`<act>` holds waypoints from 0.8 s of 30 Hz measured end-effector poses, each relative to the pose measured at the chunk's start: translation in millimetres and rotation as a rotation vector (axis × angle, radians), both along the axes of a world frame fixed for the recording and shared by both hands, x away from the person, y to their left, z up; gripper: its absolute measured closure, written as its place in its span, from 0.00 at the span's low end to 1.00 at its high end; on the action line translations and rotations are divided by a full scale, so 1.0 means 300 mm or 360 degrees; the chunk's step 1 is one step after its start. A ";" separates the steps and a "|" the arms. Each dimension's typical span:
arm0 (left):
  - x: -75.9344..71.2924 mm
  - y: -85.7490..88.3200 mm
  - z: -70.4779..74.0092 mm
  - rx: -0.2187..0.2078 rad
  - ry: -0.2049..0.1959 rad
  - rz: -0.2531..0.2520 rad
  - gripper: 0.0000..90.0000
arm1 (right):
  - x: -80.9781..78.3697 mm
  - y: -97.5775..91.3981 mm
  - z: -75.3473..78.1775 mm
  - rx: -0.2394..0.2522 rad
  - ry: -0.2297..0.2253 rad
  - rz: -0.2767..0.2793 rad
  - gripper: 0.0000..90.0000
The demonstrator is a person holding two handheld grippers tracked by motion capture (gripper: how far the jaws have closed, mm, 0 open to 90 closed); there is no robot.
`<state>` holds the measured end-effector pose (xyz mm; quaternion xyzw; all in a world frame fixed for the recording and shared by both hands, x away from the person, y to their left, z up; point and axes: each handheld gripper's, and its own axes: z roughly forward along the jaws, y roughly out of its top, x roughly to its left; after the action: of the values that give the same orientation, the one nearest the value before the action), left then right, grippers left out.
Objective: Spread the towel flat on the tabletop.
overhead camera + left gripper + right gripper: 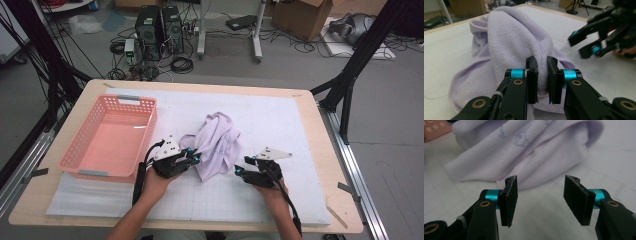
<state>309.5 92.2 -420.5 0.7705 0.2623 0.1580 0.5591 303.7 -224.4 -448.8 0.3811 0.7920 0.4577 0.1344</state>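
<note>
The lilac towel (216, 144) lay crumpled in a loose heap near the middle of the worktop (310, 200), on the white gridded mat (280, 125) covering most of it. In the high view the towel sat between the two tools, just right of the pink perforated basket (107, 137), which stood at the left of the mat.

The left tool (194, 159) was at the towel's left edge. In the left gripper view its jaws were drawn close together with a raised fold of the towel (516, 47) pinched between the pads, the cloth rising in a hump beyond them. The left hand (160, 181) held the tool body from below.

The right tool (240, 167) was near the towel's lower right edge, held by the right hand (272, 189). In the right gripper view its jaws stood apart with bare mat between them; the hem of the towel (524, 152) lay just beyond the jaw tips, not touched by either pad. A faint printed figure was visible on the cloth there. That tool also appeared, blurred, at the upper right of the left gripper view (584, 45).
</note>
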 end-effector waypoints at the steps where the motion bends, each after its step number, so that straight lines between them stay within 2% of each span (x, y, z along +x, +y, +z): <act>1: 0.001 0.004 0.002 -0.0005 -0.0003 0.0005 0.89 | 0.010 0.022 0.000 -0.0049 0.0000 -0.0003 0.51; 4: 0.004 0.012 0.005 -0.0031 0.0008 0.0013 0.89 | 0.037 0.070 0.002 -0.0061 -0.0002 0.0014 0.56; 6: 0.006 0.020 0.010 -0.0050 0.0006 0.0027 0.89 | 0.051 0.107 -0.005 -0.0207 0.0022 0.0027 0.65; 7: 0.006 0.028 0.016 -0.0065 -0.0002 0.0040 0.89 | 0.053 0.117 -0.004 -0.0249 -0.0001 0.0032 0.73; 9: 0.005 0.033 0.019 -0.0069 -0.0005 0.0042 0.89 | 0.054 0.115 0.000 -0.0254 0.0014 0.0033 0.91; 12: 0.004 0.050 0.030 -0.0096 -0.0014 0.0063 0.90 | 0.044 0.082 0.017 -0.0308 0.0012 0.0032 0.95; 14: 0.004 0.062 0.032 -0.0130 -0.0009 0.0070 0.90 | 0.034 0.062 0.024 -0.0316 0.0006 0.0025 0.95; 15: 0.004 0.065 0.032 -0.0141 -0.0006 0.0075 0.90 | 0.011 0.001 0.042 -0.0295 -0.0015 -0.0004 0.95; 20: 0.003 0.073 0.034 -0.0149 -0.0003 0.0103 0.90 | -0.053 -0.191 0.086 -0.0285 -0.0028 -0.0168 0.95; 21: 0.003 0.073 0.034 -0.0149 -0.0003 0.0103 0.90 | -0.053 -0.191 0.086 -0.0285 -0.0028 -0.0168 0.95; 23: 0.001 0.073 0.034 -0.0144 -0.0002 0.0105 0.90 | -0.071 -0.263 0.093 -0.0298 -0.0027 -0.0252 0.95; 24: 0.000 0.073 0.032 -0.0141 0.0003 0.0104 0.90 | -0.084 -0.325 0.094 -0.0336 -0.0028 -0.0330 0.95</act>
<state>309.6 114.2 -410.9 0.7361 0.2945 0.1637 0.5870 278.7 -321.9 -420.4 0.4408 0.7908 0.3589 0.2271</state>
